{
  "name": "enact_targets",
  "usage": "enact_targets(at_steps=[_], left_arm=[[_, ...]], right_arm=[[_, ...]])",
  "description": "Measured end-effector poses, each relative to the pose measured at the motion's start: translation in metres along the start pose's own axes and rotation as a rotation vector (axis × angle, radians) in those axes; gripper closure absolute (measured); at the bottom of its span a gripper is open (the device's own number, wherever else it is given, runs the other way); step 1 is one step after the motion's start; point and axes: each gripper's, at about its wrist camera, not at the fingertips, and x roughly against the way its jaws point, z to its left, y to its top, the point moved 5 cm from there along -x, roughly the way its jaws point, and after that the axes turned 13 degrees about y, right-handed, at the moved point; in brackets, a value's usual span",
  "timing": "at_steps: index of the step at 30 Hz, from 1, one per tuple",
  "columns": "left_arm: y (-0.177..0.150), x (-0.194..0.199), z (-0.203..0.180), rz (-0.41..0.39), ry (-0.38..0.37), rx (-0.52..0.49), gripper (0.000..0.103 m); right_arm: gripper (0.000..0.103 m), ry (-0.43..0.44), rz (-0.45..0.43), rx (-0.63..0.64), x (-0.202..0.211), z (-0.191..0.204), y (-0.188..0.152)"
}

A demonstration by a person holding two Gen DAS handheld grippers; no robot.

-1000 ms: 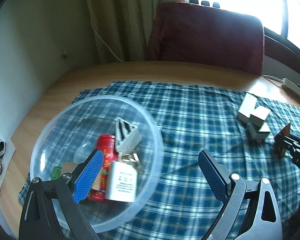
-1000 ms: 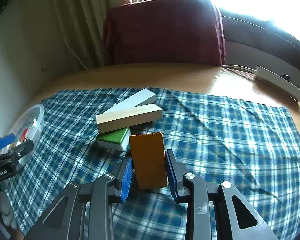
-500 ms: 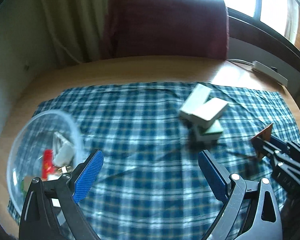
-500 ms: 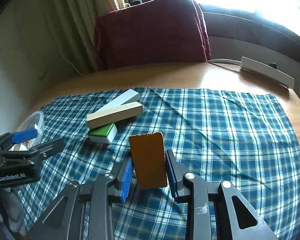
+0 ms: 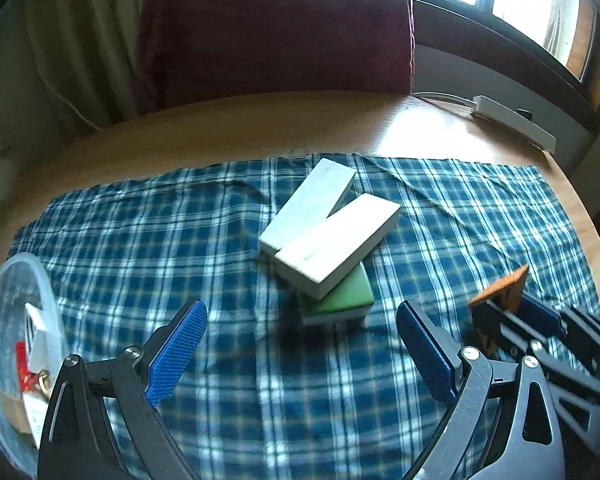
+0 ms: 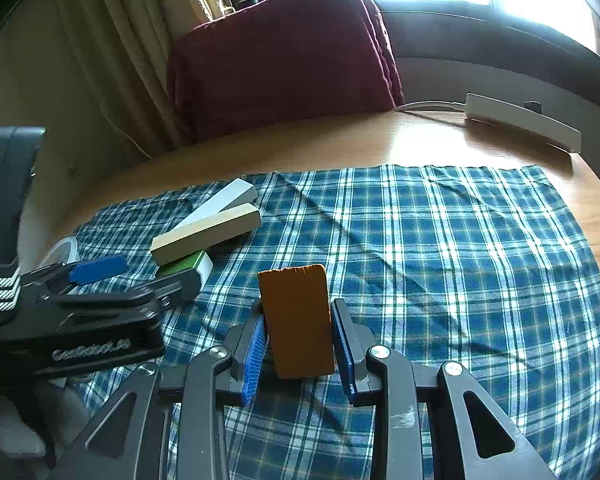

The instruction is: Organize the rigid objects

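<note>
My right gripper [image 6: 300,354] is shut on an orange-brown block [image 6: 296,316], held upright above the blue plaid cloth [image 6: 440,260]; the same block [image 5: 500,294] shows at the right of the left wrist view. My left gripper [image 5: 300,356] is open and empty, just short of a pile of blocks: a white block [image 5: 308,204], a pale block [image 5: 336,248] across it, and a green-topped block [image 5: 346,294] underneath. The pile appears as the pale block [image 6: 204,234] and green block [image 6: 188,266] in the right wrist view. A clear plastic bowl [image 5: 28,288] with small items sits far left.
The cloth covers a round wooden table [image 5: 260,124]. A dark red chair back [image 5: 276,28] stands behind it. A white power strip [image 6: 524,126] lies at the table's far right edge. Curtains [image 6: 140,60] hang at the back left. A gloved hand [image 6: 12,428] holds the left gripper.
My left gripper swung right, away from the bowl, and now faces the pile of blocks. The right gripper kept its hold on the orange-brown block and shifted slightly.
</note>
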Motion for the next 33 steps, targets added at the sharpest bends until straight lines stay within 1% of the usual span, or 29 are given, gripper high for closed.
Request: enact_targets(at_steps=[4, 5, 6, 7, 8, 9, 10, 11, 14, 16, 26, 33], left_arm=[[0.004, -0.005, -0.003, -0.003, 0.0, 0.009, 0.007], [0.005, -0.007, -0.003, -0.003, 0.001, 0.011, 0.008], [0.005, -0.008, -0.004, -0.002, 0.001, 0.01, 0.011], [0.005, -0.01, -0.005, 0.001, 0.0, 0.008, 0.018], [0.005, -0.013, -0.008, 0.007, -0.003, 0.004, 0.023], [0.004, -0.016, -0.009, 0.019, -0.009, -0.001, 0.033], [0.002, -0.017, -0.009, 0.022, -0.011, -0.003, 0.039], [0.003, -0.017, -0.01, 0.012, -0.013, -0.006, 0.04], [0.002, -0.015, -0.016, 0.009, -0.038, -0.003, 0.052], [-0.004, -0.01, -0.011, 0.004, -0.047, -0.001, 0.06], [-0.026, 0.012, 0.008, -0.017, -0.029, 0.017, 0.062], [-0.035, 0.028, 0.019, -0.061, 0.004, 0.027, 0.062]], right_arm=[[0.07, 0.001, 0.002, -0.001, 0.0, -0.001, 0.0], [0.07, 0.001, 0.002, -0.002, 0.0, -0.001, 0.0], [0.07, 0.001, 0.003, -0.002, 0.0, -0.001, 0.0], [0.07, 0.001, 0.004, -0.002, -0.001, -0.001, 0.0], [0.07, 0.0, 0.004, -0.003, -0.001, 0.0, -0.001], [0.07, 0.0, 0.004, -0.002, 0.0, 0.0, -0.001], [0.07, 0.0, 0.003, -0.002, 0.0, 0.0, -0.001], [0.07, 0.0, 0.003, -0.003, 0.0, 0.0, -0.001], [0.07, -0.001, 0.005, 0.0, -0.001, 0.001, -0.002], [0.07, 0.0, 0.006, 0.005, -0.001, 0.001, -0.002], [0.07, 0.006, -0.001, 0.01, 0.001, 0.003, -0.002], [0.07, 0.015, 0.005, 0.025, 0.002, 0.009, -0.001]])
